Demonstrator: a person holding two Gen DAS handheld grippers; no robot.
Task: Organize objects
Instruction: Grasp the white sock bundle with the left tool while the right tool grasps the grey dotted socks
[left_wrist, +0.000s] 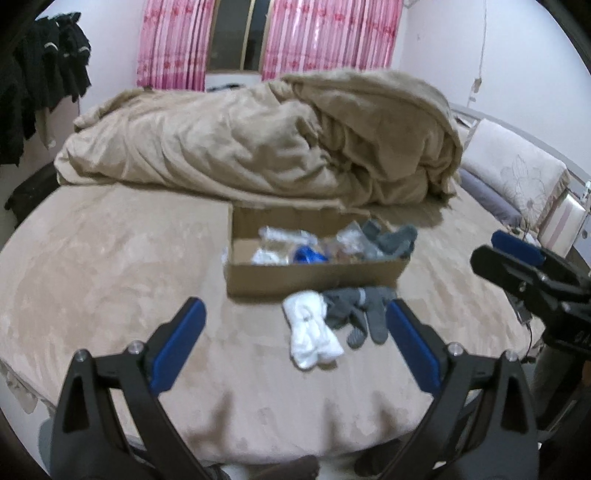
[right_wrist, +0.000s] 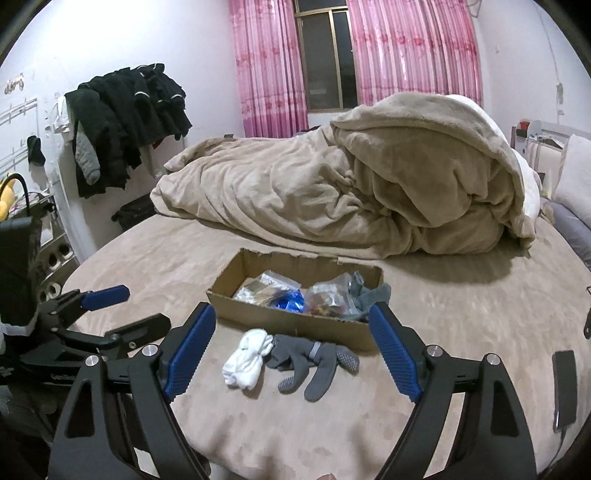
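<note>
Bed (right_wrist: 147, 266): white sock bundle (right_wrist: 246, 360) touching grey socks (right_wrist: 314, 363), before open cardboard box (right_wrist: 295, 326). Left gripper (left_wrist: 295, 343), right gripper (right_wrist: 291, 349) spread wide, empty.

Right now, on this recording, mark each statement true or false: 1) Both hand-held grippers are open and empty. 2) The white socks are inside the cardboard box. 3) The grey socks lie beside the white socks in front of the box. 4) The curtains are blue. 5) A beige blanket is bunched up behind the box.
1) True: the left hand-held gripper and the right hand-held gripper are spread wide and hold nothing.
2) False: the white socks lie on the bed, in front of the cardboard box.
3) True: the grey socks touch them.
4) False: the curtains are pink.
5) True: the beige blanket.
</note>
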